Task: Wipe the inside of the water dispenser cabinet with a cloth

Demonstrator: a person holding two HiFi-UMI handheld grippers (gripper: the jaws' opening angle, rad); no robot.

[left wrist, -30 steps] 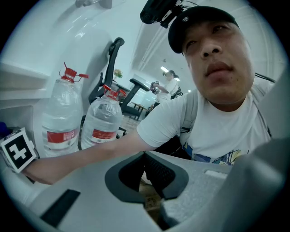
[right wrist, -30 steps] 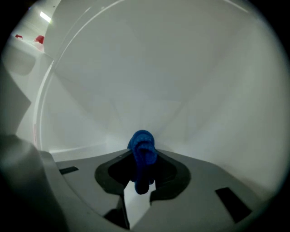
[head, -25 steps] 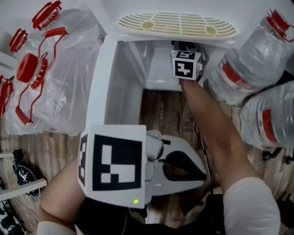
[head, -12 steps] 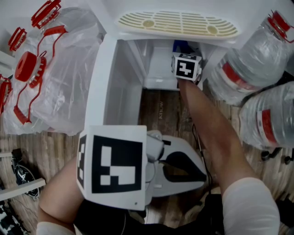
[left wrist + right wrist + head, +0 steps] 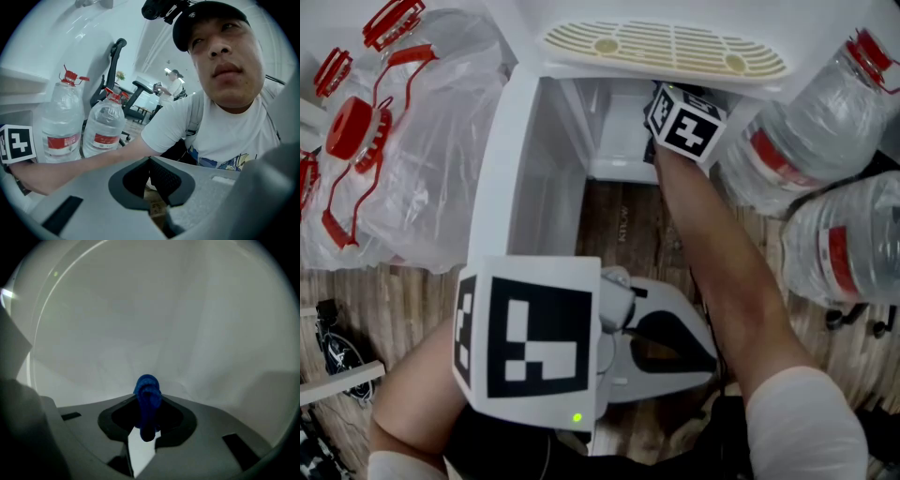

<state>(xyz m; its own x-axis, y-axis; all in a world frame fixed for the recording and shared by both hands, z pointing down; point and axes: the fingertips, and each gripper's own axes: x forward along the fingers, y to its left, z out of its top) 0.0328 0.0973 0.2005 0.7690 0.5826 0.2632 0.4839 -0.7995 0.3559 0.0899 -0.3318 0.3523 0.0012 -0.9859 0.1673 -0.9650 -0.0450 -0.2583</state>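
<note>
The white water dispenser cabinet [image 5: 623,141] stands open, its door [image 5: 511,169] swung out to the left. My right gripper reaches into the opening; in the head view only its marker cube [image 5: 686,124] and the forearm show. In the right gripper view, the right gripper [image 5: 147,405] is shut on a bunched blue cloth [image 5: 148,394], held close to the white inner wall [image 5: 154,324]. My left gripper [image 5: 708,354] hangs low over the floor, away from the cabinet. Its jaws are shut with nothing between them, which the left gripper [image 5: 151,163] also shows in its own view.
Two full water bottles [image 5: 811,131] [image 5: 853,253] crowd the cabinet's right side. Empty red-capped jugs in clear plastic [image 5: 412,141] lie to the left. A beige drip grille [image 5: 666,47] sits above the opening. Wooden floor [image 5: 628,230] lies in front.
The right gripper has shifted slightly up and rolled, so its marker cube now sits tilted in the opening. The left gripper has stayed where it was.
</note>
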